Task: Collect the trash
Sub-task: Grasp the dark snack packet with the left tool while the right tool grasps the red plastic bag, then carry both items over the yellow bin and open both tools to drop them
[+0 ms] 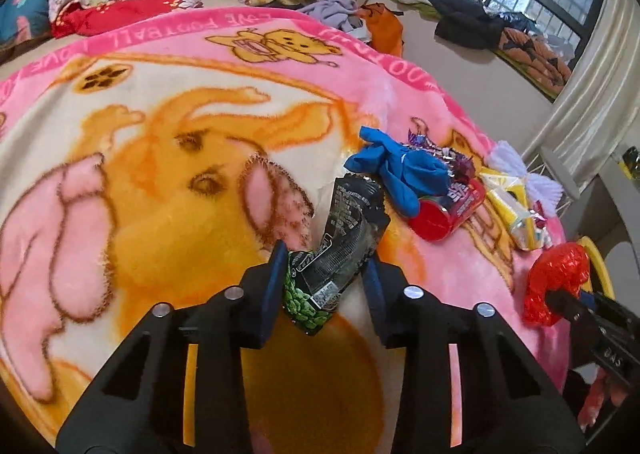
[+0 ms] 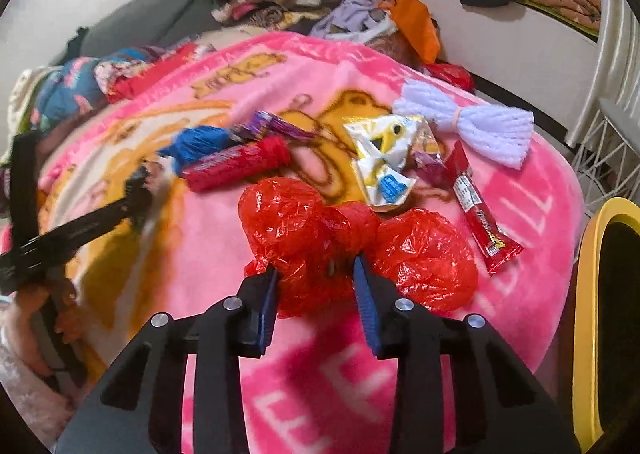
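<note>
On the pink blanket, my left gripper clamps a black-and-green snack wrapper; my right gripper pinches a red plastic bag.

Pink cartoon-bear blanket; red plastic bag; black-green, perhaps scaly, wrapper.

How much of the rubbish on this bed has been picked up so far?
Nothing looks binned yet. In hand: the left tool grips a dark snack wrapper, and the right tool closes on a red plastic bag. Left on the blanket: a blue glove, red tube, silver packet and red candy bar.
</note>
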A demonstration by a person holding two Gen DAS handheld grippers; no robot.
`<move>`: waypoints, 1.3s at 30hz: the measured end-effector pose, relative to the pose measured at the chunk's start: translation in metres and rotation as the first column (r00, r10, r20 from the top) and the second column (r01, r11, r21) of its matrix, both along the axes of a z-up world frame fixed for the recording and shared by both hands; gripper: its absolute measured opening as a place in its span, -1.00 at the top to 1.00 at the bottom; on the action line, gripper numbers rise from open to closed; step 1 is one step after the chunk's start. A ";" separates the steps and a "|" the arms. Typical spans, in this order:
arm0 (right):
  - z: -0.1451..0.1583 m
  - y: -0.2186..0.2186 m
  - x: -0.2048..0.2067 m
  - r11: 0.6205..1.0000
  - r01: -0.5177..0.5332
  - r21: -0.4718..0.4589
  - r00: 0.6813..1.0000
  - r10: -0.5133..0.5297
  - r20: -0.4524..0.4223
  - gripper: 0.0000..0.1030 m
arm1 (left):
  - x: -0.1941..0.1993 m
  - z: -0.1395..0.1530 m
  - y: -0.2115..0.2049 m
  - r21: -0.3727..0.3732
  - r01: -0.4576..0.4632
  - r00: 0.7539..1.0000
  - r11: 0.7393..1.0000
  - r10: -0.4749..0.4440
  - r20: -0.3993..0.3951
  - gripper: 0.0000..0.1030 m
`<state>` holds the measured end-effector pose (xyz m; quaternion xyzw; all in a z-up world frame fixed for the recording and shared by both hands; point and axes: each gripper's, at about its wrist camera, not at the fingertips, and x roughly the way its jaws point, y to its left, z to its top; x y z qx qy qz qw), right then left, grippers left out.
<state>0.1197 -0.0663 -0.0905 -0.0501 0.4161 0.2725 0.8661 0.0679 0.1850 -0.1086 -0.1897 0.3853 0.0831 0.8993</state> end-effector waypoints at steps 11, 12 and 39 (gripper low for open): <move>0.022 -0.016 -0.027 0.993 -0.043 0.108 0.998 0.038 0.044 0.36 | -0.017 0.035 -0.016 0.009 0.058 0.996 0.998 -0.058 0.073 0.58; 0.023 -0.018 -0.028 0.993 -0.042 0.111 0.998 0.037 0.047 0.36 | -0.017 0.038 -0.019 0.009 0.065 0.995 0.998 -0.065 0.080 0.58; 0.052 -0.065 -0.035 0.984 0.029 0.177 0.990 -0.053 0.133 0.36 | -0.005 0.083 -0.103 0.030 0.232 0.958 0.972 -0.234 0.163 0.58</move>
